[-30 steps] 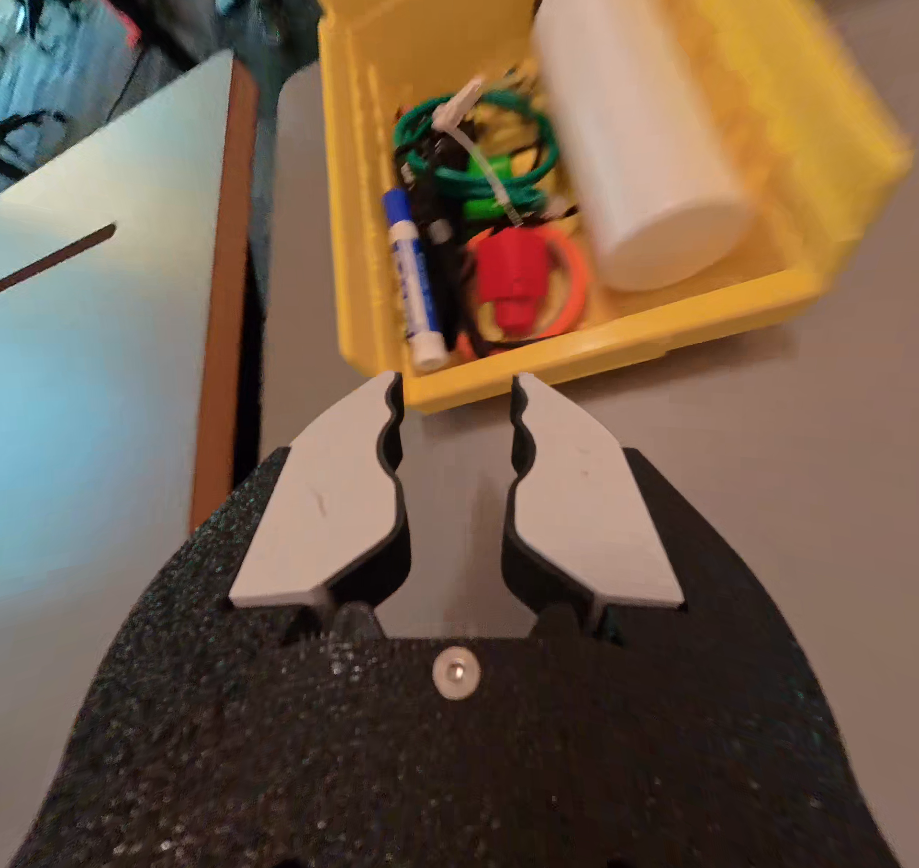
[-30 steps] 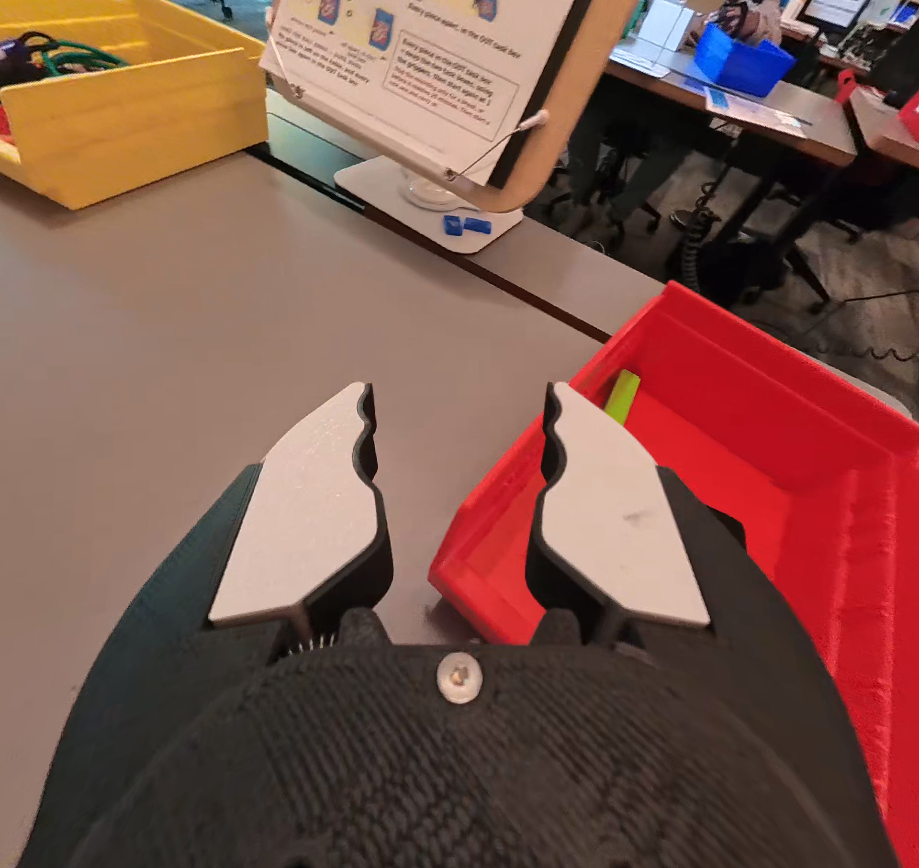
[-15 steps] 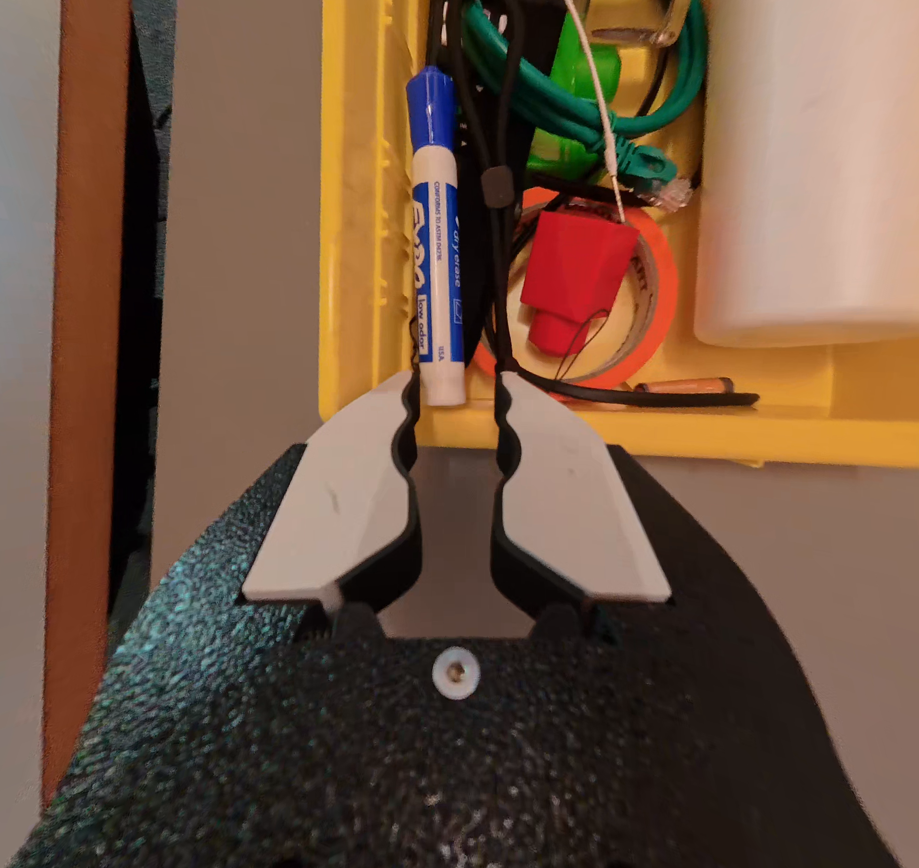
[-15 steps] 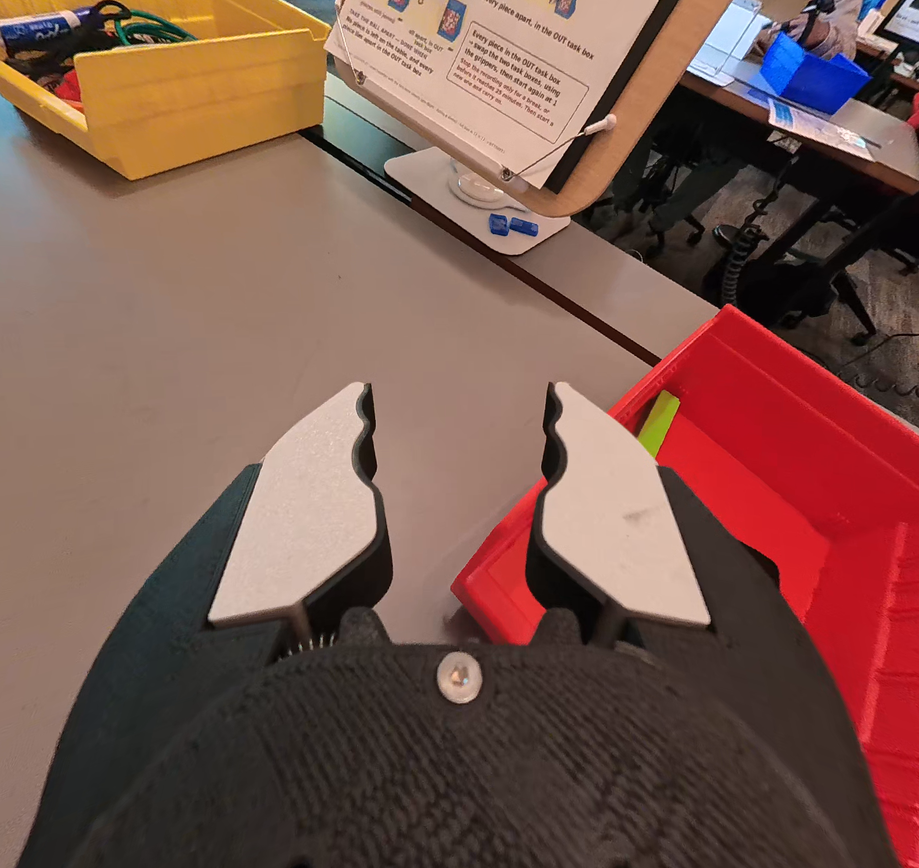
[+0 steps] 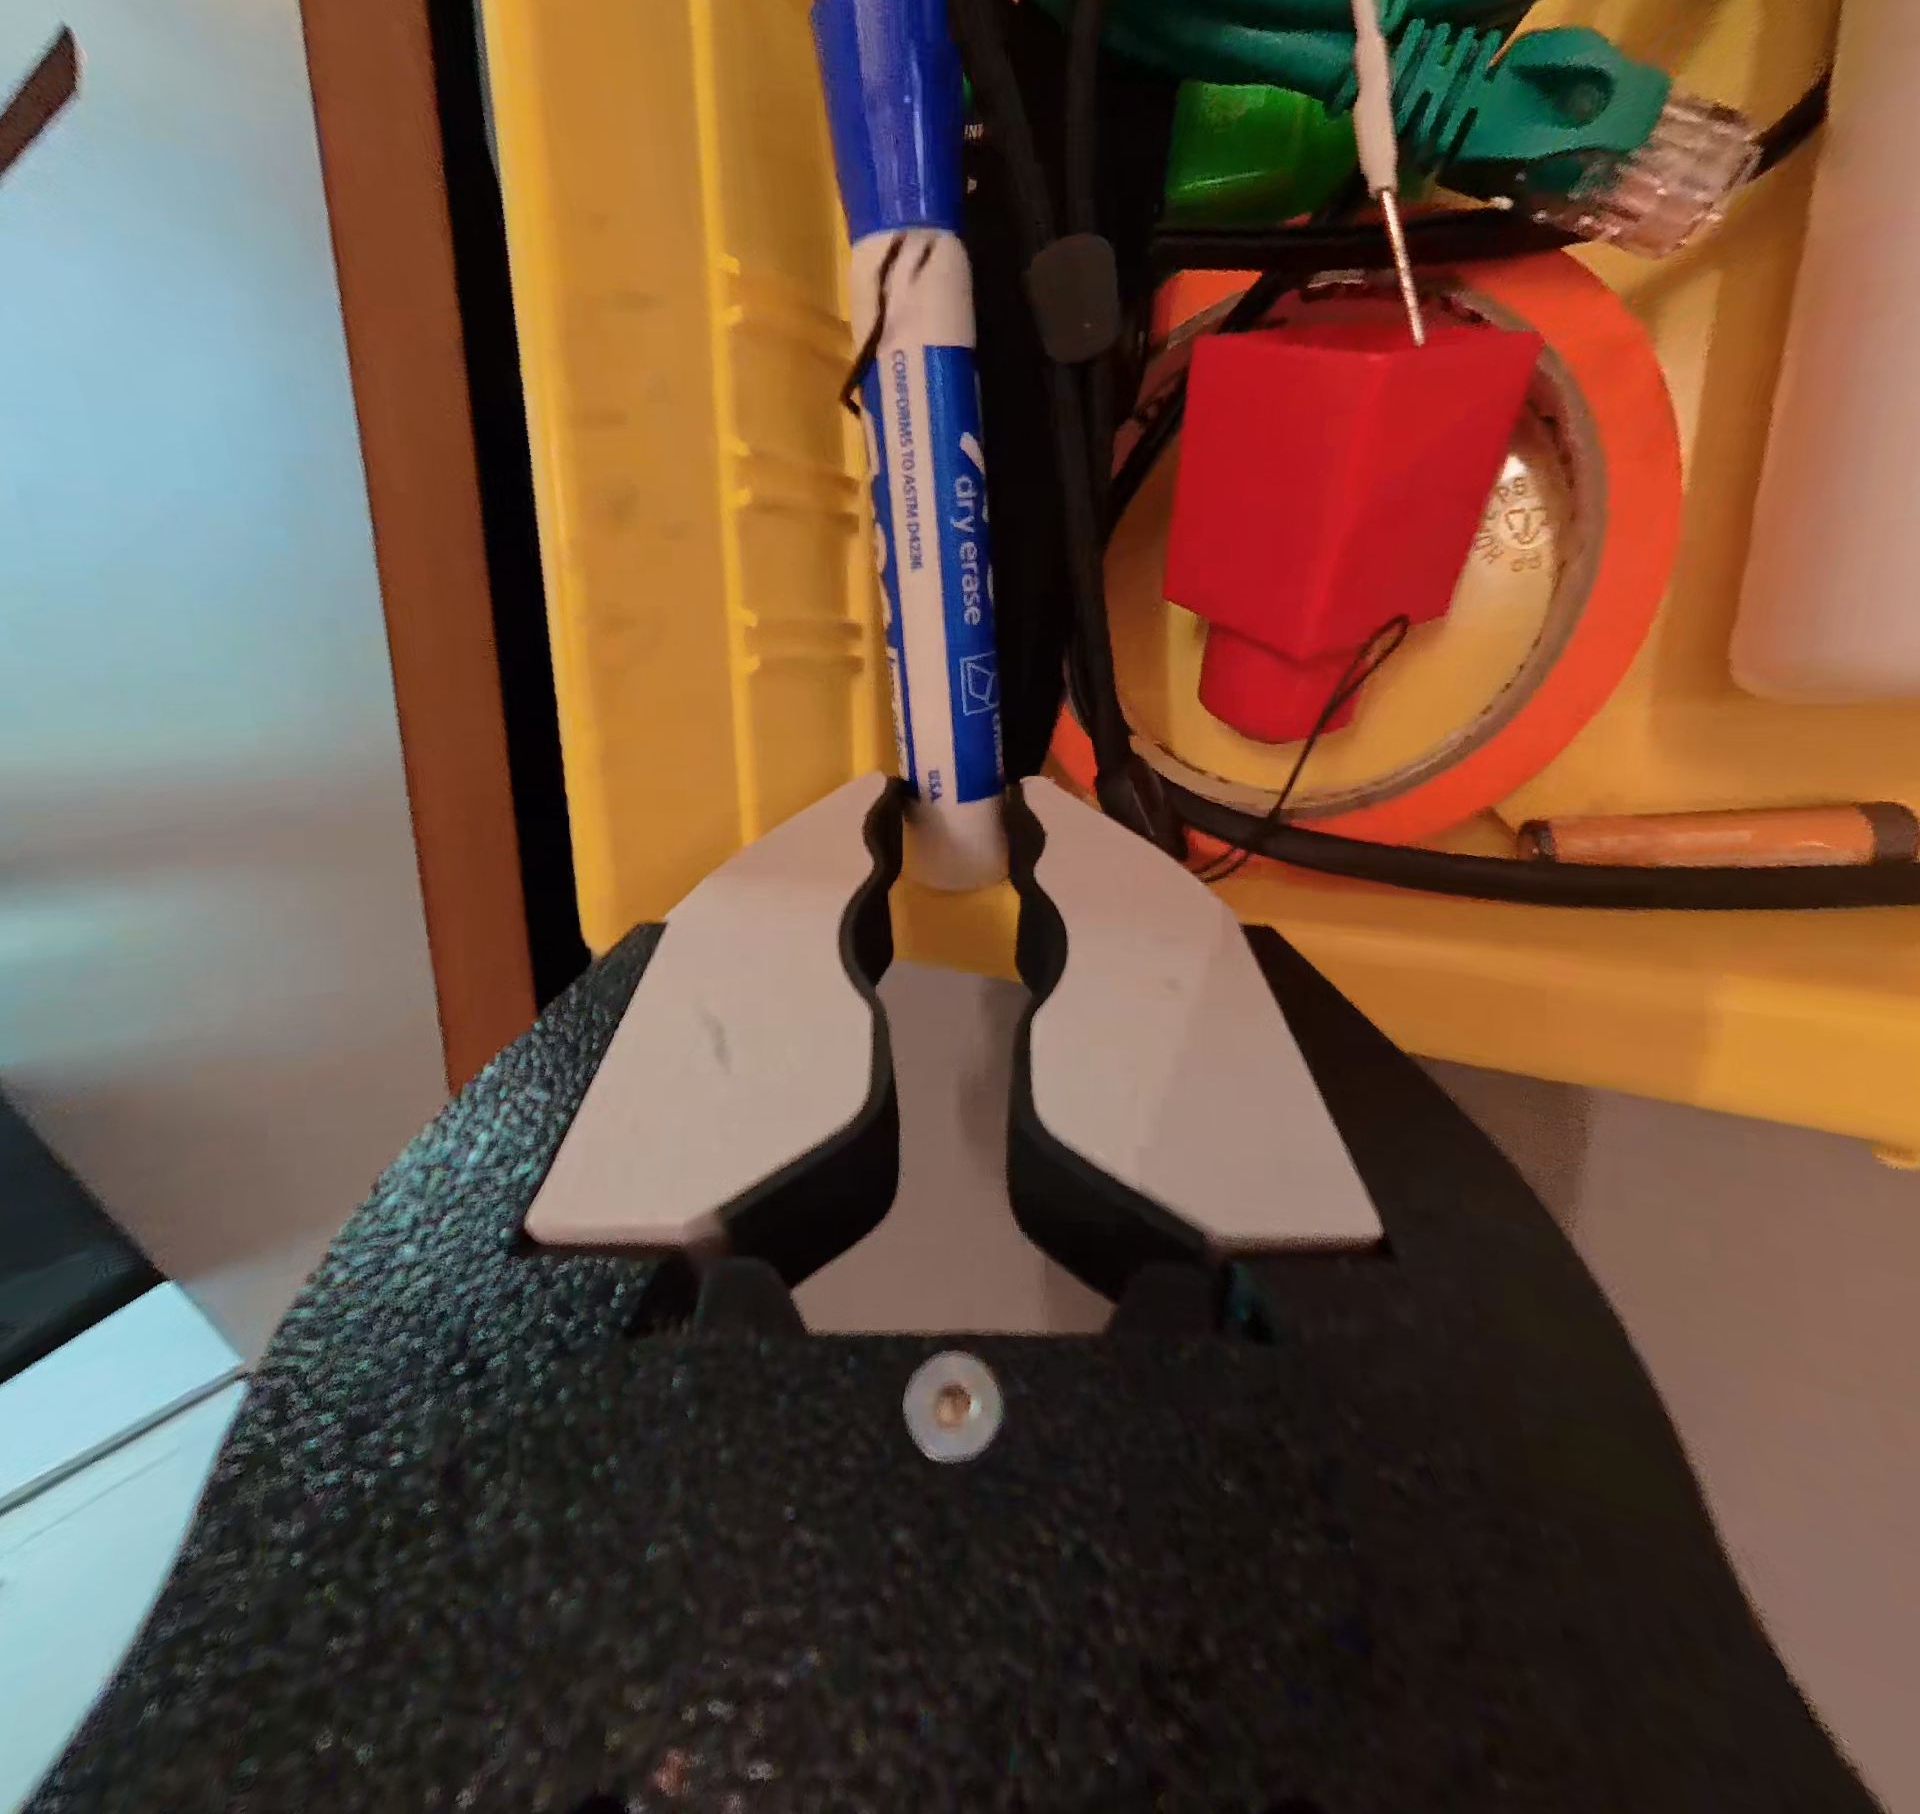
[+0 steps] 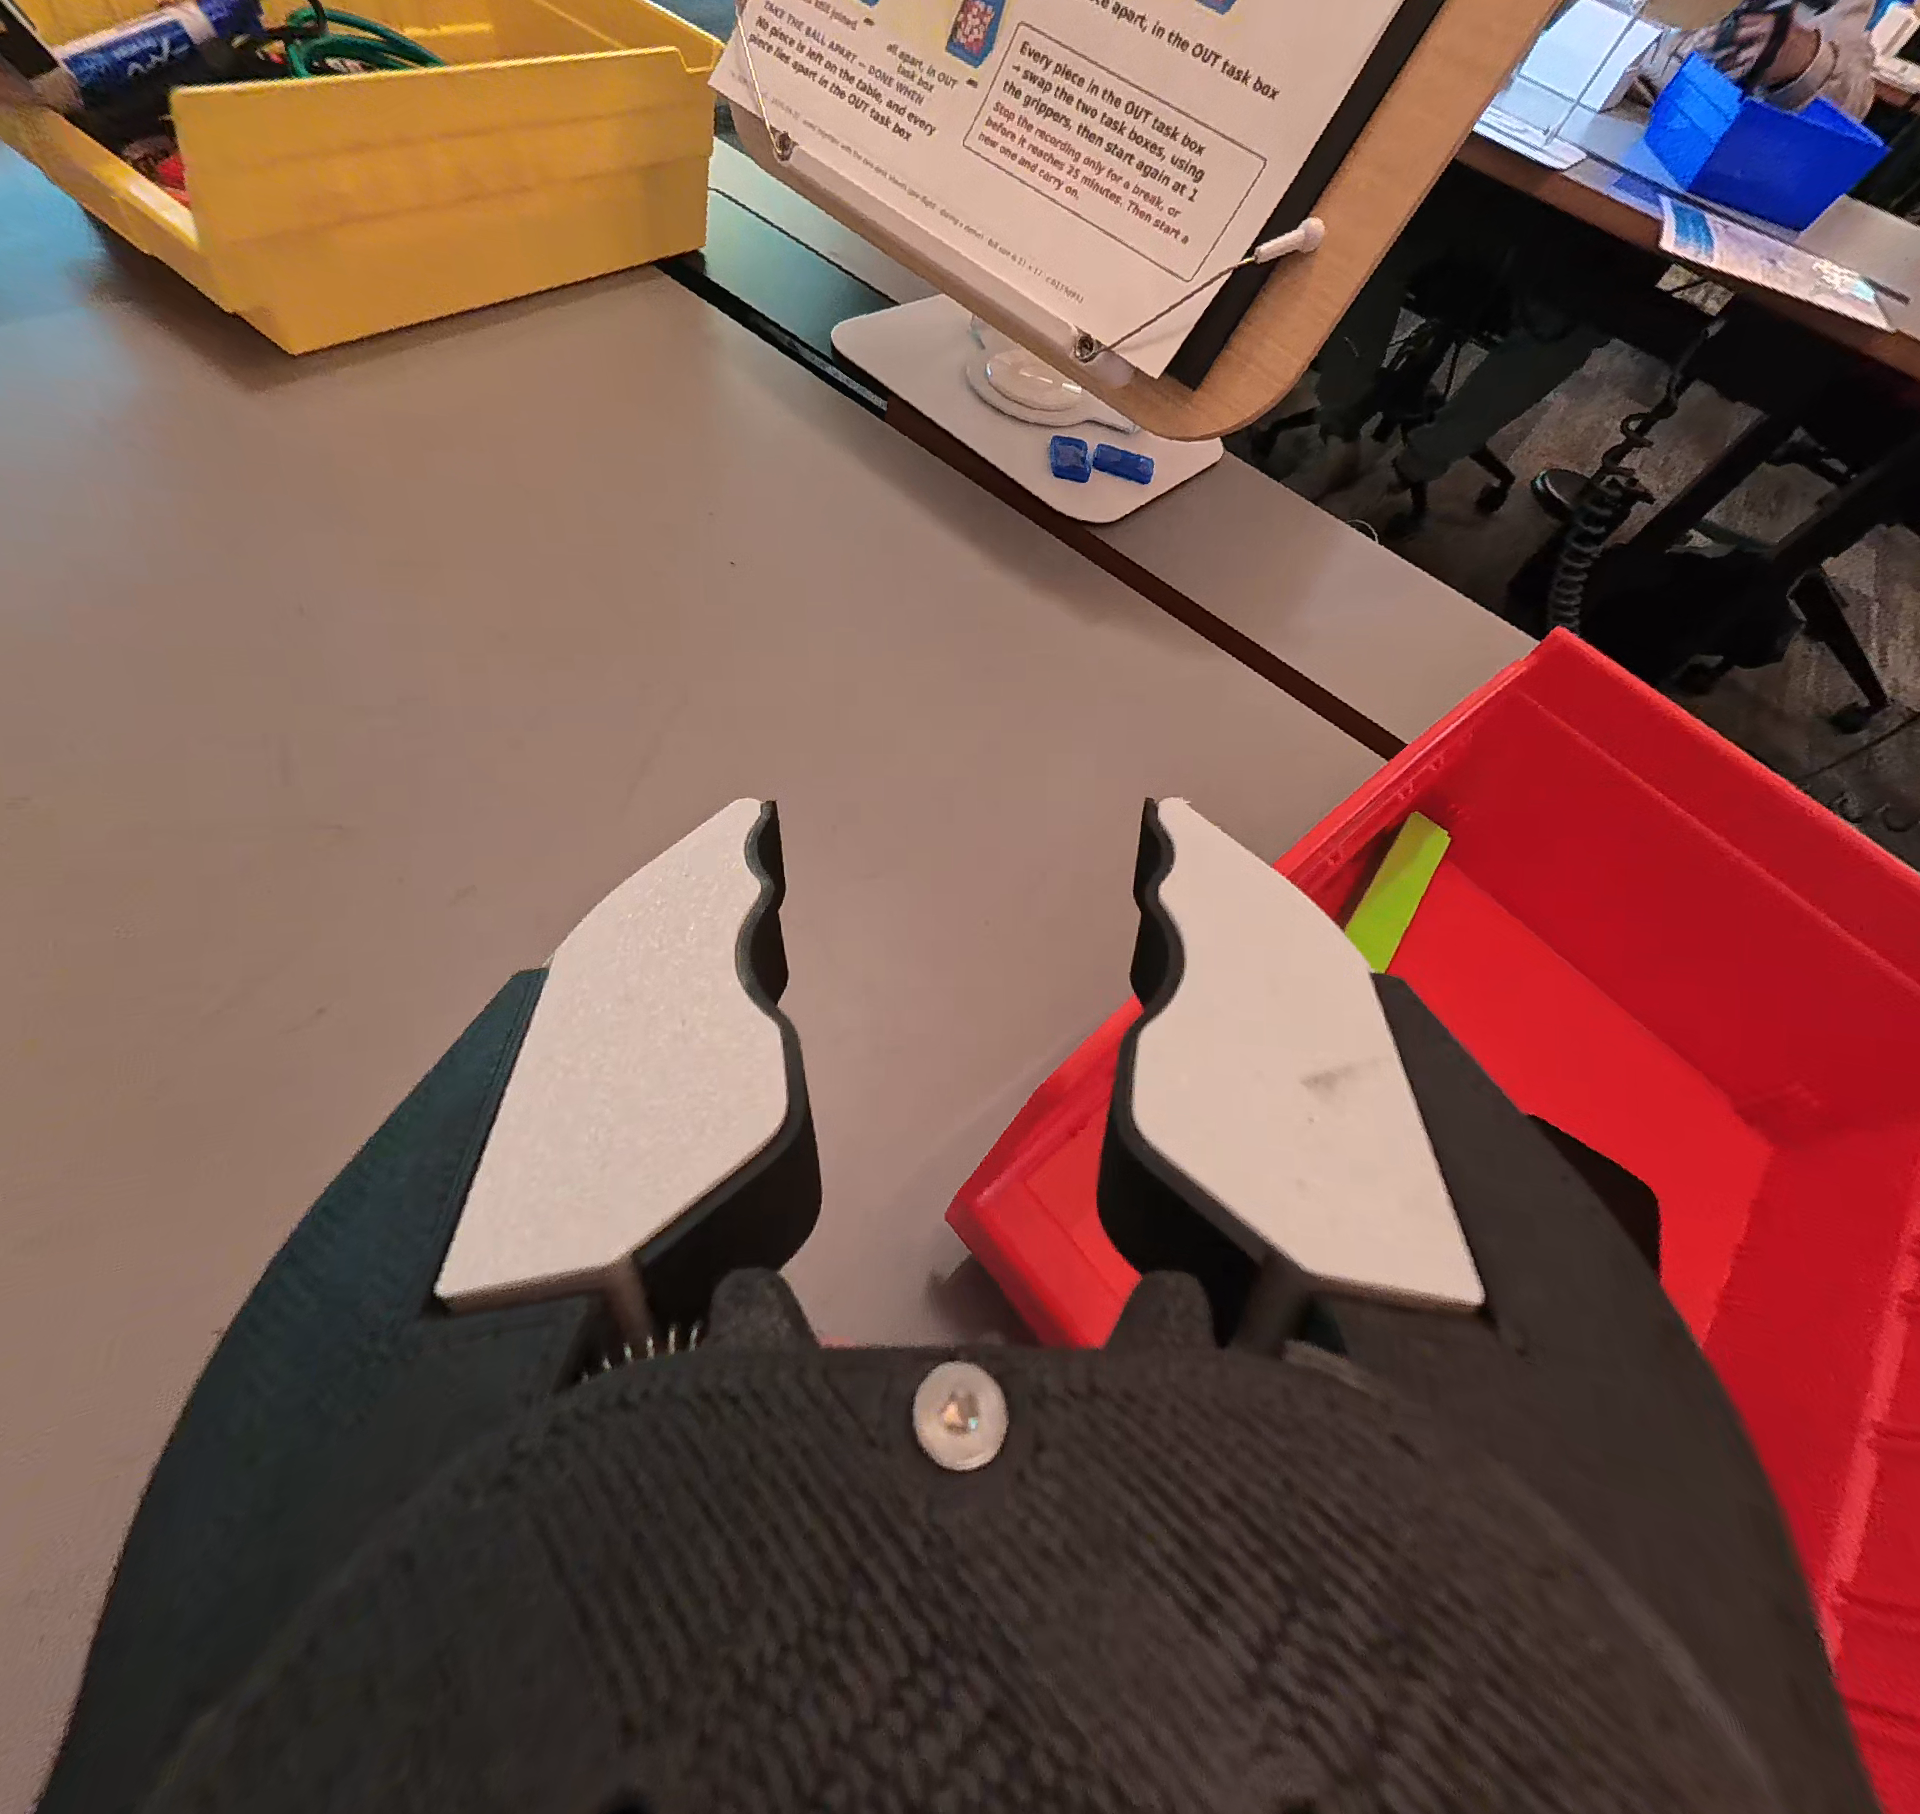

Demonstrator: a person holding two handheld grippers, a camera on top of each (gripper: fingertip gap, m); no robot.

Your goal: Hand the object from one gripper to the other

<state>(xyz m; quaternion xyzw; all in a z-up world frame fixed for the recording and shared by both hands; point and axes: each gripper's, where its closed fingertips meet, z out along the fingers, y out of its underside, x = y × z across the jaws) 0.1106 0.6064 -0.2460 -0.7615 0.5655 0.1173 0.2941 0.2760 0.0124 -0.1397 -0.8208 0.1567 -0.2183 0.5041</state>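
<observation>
The left gripper [image 5: 954,814] has its fingertips on either side of the white tail end of a blue dry-erase marker [image 5: 920,455], which lies in the yellow bin [image 5: 665,414] along its wall. The jaws look clenched on it, though motion blur leaves the contact uncertain. The right gripper [image 6: 958,855] hangs released over the grey table [image 6: 520,621], beside the red bin [image 6: 1662,933]. Lifting out, meeting and the 1 transfer remain.

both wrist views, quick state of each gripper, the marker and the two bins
left gripper: fingers closed on the white end of the marker
right gripper: open, empty, above the table
blue marker: capped, in the yellow bin
yellow bin: cluttered
red bin: holds one lime-green piece
</observation>
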